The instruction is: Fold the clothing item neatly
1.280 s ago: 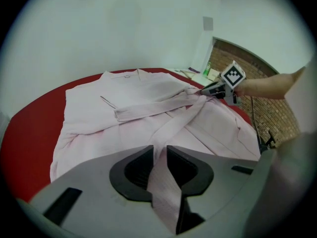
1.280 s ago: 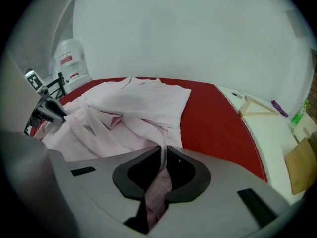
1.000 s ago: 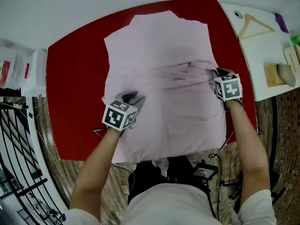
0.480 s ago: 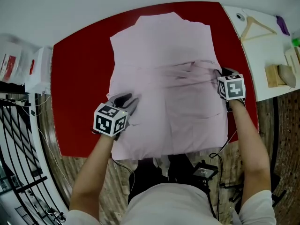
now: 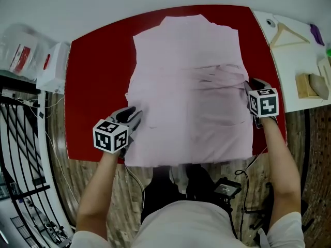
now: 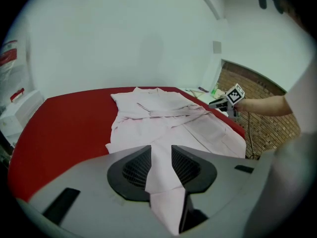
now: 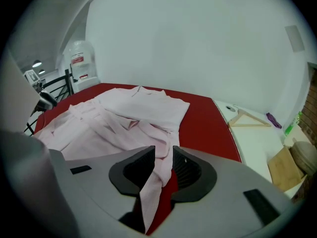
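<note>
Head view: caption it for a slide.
Pale pink shirt spread on a red table; left gripper pinches its edge; right gripper, jaws just opened, straddles fabric.

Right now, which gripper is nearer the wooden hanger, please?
Right. The right gripper, whose jaws have just been opening with the shirt between them, is at its right edge, near the white table bearing the hanger; the left gripper is at its left edge.
</note>
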A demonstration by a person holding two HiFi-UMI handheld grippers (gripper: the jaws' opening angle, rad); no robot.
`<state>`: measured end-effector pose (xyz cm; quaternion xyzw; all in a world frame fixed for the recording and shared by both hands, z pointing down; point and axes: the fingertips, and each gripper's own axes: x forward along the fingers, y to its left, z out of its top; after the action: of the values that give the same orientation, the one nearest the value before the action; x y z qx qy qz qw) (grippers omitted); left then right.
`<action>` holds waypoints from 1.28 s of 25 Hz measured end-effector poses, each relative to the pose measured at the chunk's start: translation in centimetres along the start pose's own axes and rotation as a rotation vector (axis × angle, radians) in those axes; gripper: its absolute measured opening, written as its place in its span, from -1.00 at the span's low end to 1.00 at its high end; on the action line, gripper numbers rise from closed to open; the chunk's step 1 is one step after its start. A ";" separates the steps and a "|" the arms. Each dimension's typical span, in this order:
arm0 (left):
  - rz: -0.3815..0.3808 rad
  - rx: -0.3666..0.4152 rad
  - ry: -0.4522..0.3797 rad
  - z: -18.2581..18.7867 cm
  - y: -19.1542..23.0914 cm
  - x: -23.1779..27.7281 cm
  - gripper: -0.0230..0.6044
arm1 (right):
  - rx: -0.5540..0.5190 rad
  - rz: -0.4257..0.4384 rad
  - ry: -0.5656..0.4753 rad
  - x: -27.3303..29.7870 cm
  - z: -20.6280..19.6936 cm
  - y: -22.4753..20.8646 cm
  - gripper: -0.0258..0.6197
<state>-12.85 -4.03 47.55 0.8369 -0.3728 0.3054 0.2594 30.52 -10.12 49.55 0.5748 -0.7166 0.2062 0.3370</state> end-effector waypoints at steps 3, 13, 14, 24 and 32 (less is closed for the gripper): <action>0.010 -0.022 -0.004 -1.0 -0.1 -1.1 -0.54 | 0.000 0.013 -0.011 -0.9 -0.2 0.7 -0.63; -0.009 -0.098 -0.054 -4.9 -0.3 -5.0 -0.54 | 0.030 0.040 -0.029 -4.3 -2.6 4.1 -0.64; -0.015 -0.105 -0.063 -5.3 -0.2 -5.4 -0.54 | 0.033 0.043 -0.031 -4.6 -2.9 4.6 -0.64; -0.132 -0.142 -0.116 -10.5 -1.9 -9.2 -0.85 | 0.080 0.028 -0.035 -9.2 -7.5 10.6 -0.64; -0.205 -0.144 -0.098 -16.3 -3.6 -12.1 -0.89 | 0.087 0.084 -0.026 -11.8 -11.3 19.9 -0.64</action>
<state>-21.67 14.51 49.41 0.8637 -0.3186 0.2087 0.3301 15.47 10.77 50.63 0.5611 -0.7347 0.2436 0.2934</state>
